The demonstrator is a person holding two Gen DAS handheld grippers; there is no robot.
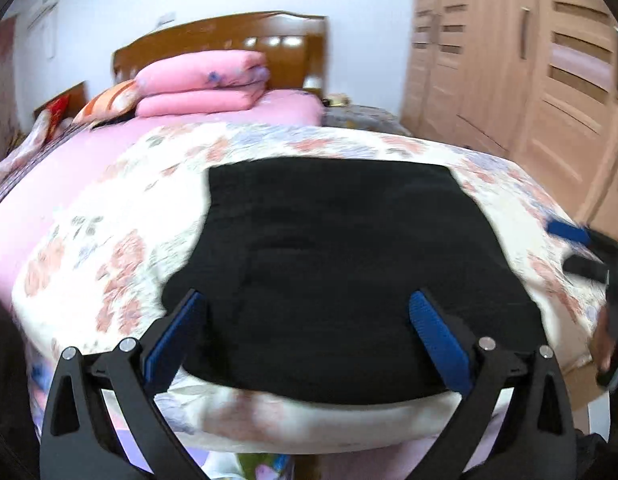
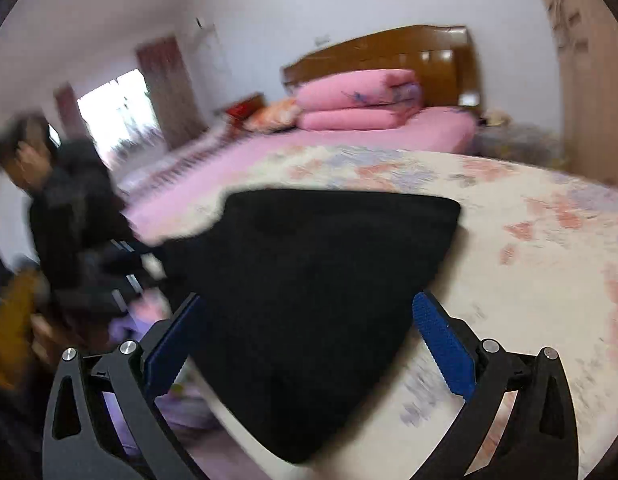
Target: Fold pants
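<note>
black pants (image 1: pixel 341 272) lie folded compactly on the bed (image 1: pixel 109 208), seemingly finished; left gripper (image 1: pixel 309 300) and right gripper (image 2: pixel 309 304) spread, empty.

Black pants (image 1: pixel 341 264) folded into a flat block on floral quilt (image 1: pixel 109 240), near bed's front edge. Left gripper (image 1: pixel 309 308) above near edge of pants, jaws spread wide, blue pads (image 1: pixel 437 336) empty. Right gripper (image 1: pixel 577 248) at right frame edge, blurred, state unclear. Pink folded bedding (image 1: pixel 201 84) stacked by wooden headboard (image 1: pixel 229 40). Wardrobe (image 1: pixel 529 60) on right.
</note>
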